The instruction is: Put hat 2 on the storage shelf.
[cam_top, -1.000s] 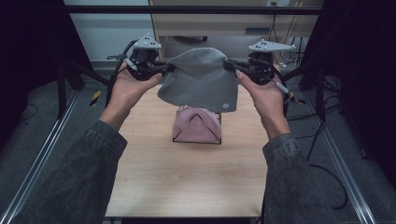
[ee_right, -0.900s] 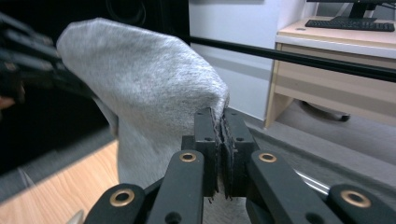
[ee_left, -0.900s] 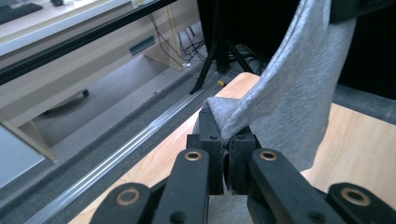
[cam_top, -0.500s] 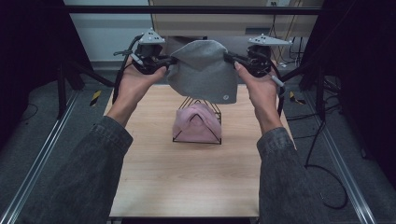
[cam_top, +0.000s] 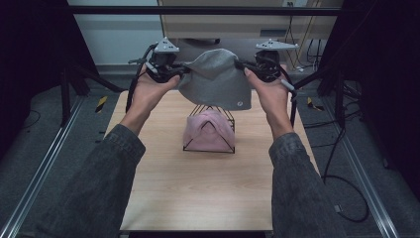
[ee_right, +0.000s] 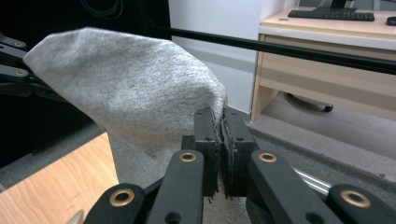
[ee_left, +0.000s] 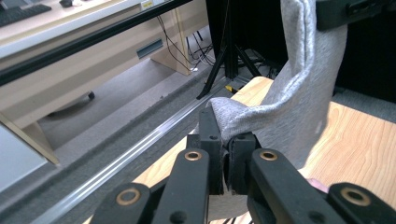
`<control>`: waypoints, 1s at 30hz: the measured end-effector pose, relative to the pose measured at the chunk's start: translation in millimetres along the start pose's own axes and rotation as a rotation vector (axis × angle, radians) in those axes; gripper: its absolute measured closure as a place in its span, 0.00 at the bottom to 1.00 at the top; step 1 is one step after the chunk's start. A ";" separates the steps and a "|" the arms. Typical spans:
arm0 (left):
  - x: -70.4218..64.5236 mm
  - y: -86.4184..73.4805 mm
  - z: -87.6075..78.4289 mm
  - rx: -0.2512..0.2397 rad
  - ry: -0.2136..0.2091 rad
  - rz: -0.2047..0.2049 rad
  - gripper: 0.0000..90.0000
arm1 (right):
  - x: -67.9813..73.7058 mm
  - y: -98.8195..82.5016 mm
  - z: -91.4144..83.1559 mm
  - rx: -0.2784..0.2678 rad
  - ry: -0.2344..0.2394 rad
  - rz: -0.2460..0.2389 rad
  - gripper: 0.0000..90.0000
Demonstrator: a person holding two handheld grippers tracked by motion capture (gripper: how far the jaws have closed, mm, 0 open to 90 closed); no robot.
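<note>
High view, nearest the person: two sleeved forearms reach up the wooden table (cam_top: 198, 198) toward its middle, where a black wire stand (cam_top: 209, 144) already wears a pink cap (cam_top: 208, 131). Above and just beyond it the grey cap (cam_top: 215, 82) hangs in the air, stretched between the left gripper (cam_top: 179, 74) and the right gripper (cam_top: 245, 67), each clamped tight on an opposite edge of the fabric. The grey cap is clear of the stand, not touching the pink one. By my reading the pick-up is done and the cap is spread open; what is left is to bring it down over the stand and let go.

The left gripper view shows what the overhead camera cannot: its jaws pinched nearly together on a folded hem of the grey cap (ee_left: 285, 107), with the cloth rising to the other gripper at the top of the frame. The right gripper view shows the cap's crown (ee_right: 130, 79) bulging out from its own closed jaws, and a desk with a keyboard (ee_right: 331, 15) far behind.
</note>
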State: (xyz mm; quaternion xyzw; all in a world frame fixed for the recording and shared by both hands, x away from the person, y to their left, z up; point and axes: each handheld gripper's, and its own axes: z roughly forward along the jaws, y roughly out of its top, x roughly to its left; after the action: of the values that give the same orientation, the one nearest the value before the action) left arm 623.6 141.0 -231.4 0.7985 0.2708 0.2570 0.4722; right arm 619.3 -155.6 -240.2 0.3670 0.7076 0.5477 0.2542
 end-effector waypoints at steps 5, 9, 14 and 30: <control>2.6 -6.3 6.8 0.009 0.005 -0.013 0.97 | -3.6 -6.1 7.2 0.005 -0.007 0.010 0.96; 2.1 -14.5 13.1 0.033 -0.007 -0.026 0.97 | -4.9 -14.6 12.0 0.024 -0.005 0.022 0.96; 0.4 -27.1 18.5 0.043 -0.019 -0.042 0.97 | -5.6 -26.5 14.5 0.046 0.001 0.029 0.96; -7.1 -56.6 27.9 0.079 -0.052 -0.084 0.97 | -5.6 -59.7 18.2 0.102 0.017 0.047 0.96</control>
State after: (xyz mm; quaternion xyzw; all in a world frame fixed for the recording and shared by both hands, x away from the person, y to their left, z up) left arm 626.4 142.2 -294.8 0.8109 0.3017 0.2055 0.4574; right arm 622.1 -157.2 -302.8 0.3913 0.7281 0.5197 0.2160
